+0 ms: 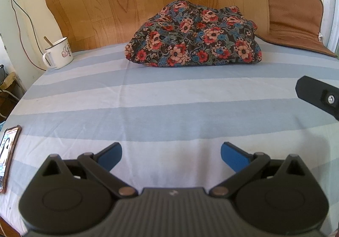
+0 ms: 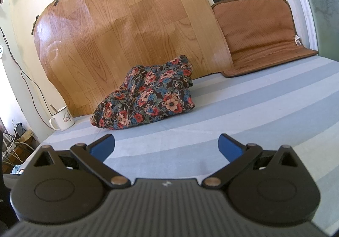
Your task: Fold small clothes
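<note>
A dark floral garment (image 1: 195, 35) lies bunched in a heap at the back of the blue-and-white striped bed sheet (image 1: 169, 109), against a wooden board. It also shows in the right wrist view (image 2: 148, 97), left of centre. My left gripper (image 1: 171, 155) is open and empty, low over the sheet, well short of the garment. My right gripper (image 2: 166, 147) is open and empty, also over the sheet in front of the garment. One finger of the right gripper (image 1: 315, 94) shows at the right edge of the left wrist view.
A white enamel mug (image 1: 58, 53) with a spoon stands at the back left of the bed, also seen in the right wrist view (image 2: 62, 119). A phone (image 1: 8, 156) lies at the bed's left edge. A brown seat cushion (image 2: 260, 37) leans at the back right.
</note>
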{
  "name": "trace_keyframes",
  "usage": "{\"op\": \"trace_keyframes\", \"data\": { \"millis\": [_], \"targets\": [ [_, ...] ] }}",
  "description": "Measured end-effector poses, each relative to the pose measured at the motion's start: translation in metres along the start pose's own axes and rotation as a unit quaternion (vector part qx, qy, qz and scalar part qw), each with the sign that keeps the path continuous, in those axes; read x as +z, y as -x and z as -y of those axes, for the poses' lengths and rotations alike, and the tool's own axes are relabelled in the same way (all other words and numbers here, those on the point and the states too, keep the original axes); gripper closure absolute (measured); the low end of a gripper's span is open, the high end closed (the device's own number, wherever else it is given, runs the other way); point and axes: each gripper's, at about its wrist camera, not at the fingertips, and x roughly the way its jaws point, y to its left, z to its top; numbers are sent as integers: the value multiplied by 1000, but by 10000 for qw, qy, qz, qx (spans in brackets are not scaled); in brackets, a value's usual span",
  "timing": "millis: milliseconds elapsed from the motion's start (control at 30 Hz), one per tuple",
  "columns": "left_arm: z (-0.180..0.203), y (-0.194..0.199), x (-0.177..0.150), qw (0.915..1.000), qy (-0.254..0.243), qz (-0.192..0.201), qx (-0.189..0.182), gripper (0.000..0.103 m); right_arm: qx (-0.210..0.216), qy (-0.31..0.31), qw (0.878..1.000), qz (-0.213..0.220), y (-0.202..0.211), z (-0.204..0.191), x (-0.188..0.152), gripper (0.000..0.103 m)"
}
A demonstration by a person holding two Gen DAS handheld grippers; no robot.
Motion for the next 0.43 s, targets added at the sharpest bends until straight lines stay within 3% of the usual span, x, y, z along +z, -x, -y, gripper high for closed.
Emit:
{"op": "trace_keyframes", "data": {
  "millis": [433],
  "targets": [
    [-1, 2, 4, 9998, 27, 146, -142, 0, 1, -10, 10000, -19, -3, 5, 3, 0]
  ]
}}
